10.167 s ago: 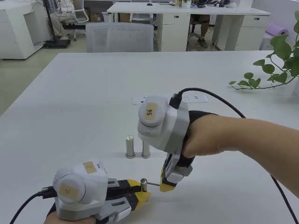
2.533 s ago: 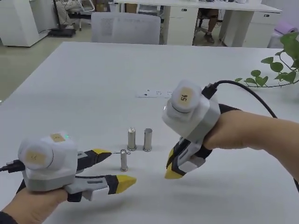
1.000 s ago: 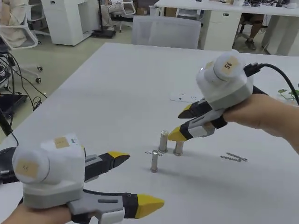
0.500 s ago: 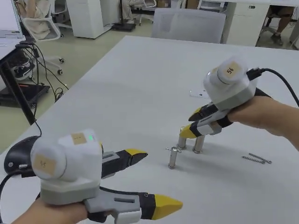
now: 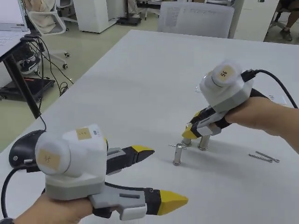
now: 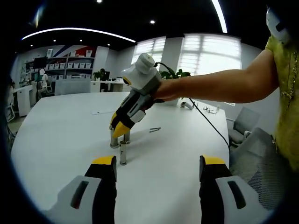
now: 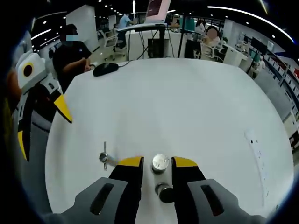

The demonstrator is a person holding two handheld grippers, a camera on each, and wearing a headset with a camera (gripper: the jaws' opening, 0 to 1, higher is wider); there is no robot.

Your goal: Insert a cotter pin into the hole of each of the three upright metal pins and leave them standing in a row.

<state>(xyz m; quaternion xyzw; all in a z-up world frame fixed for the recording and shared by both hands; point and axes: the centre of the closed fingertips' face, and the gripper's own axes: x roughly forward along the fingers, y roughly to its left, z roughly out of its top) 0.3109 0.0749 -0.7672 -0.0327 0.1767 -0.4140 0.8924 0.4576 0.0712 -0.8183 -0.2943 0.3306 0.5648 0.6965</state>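
At far left, black device (image 5: 21,150): one, dark and rounded, on the table (image 5: 140,84) near its edge, with a cable running from it.
Left gripper (image 5: 159,175): one, low over the near side of the table; jaws spread wide with nothing between them, well apart from the pins.
Pinned pin (image 5: 177,155): one, upright, nearest the left gripper; one cotter pin (image 5: 175,146) passes crosswise through its top.
Bare pins (image 5: 203,142): two, upright, side by side just behind the pinned pin, so three metal pins in all.
Right gripper (image 7: 157,162): one, tilted down over the bare pins; its jaws stand either side of one pin's top with the other pin close behind; whether they pinch it I cannot tell.
Loose cotter pins (image 5: 264,157): seemingly two, lying flat together right of the pins, though they are small.
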